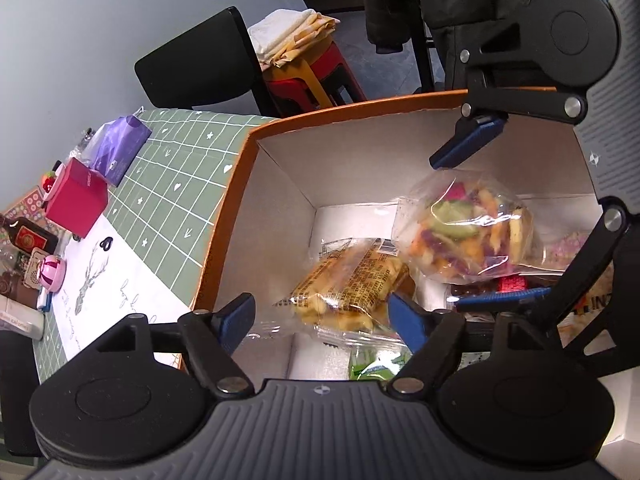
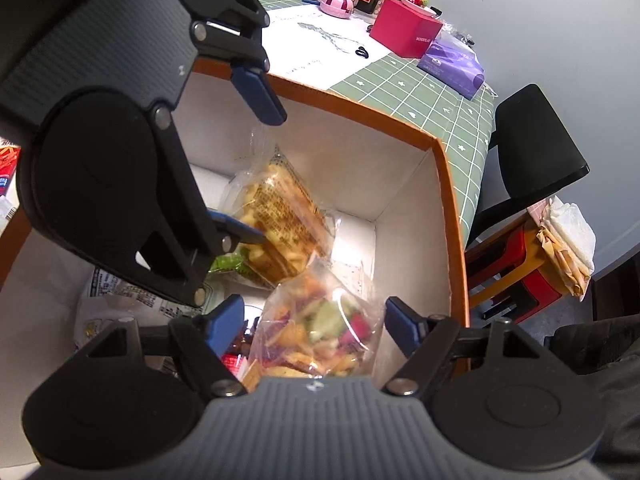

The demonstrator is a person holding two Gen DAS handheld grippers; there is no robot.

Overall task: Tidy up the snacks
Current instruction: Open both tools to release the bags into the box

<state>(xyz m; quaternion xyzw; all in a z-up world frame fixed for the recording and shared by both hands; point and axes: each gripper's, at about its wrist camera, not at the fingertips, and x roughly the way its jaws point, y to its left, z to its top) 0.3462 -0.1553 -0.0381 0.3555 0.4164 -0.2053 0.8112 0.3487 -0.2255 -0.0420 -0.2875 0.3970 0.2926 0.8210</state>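
Clear snack bags point(image 1: 352, 284) in box point(image 1: 280, 168)

One orange-rimmed box point(image 1: 228, 200). Inside it: one bag of mixed veggie chips point(image 1: 468, 228), one clear pack of yellow cake point(image 1: 352, 288), one green packet point(image 1: 376, 366), more wrappers partly hidden, uncountable. Two grippers: left gripper point(image 1: 322, 320), right gripper point(image 2: 314, 330). On the tabletop point(image 1: 180, 184): one pink box point(image 1: 78, 196), one purple tissue pack point(image 1: 120, 146), one dark bottle point(image 1: 28, 236). One black chair point(image 1: 200, 64).

orange-rimmed white box point(image 1: 224, 208), green white-gridded tablecloth point(image 1: 168, 184), blue-tipped black claws
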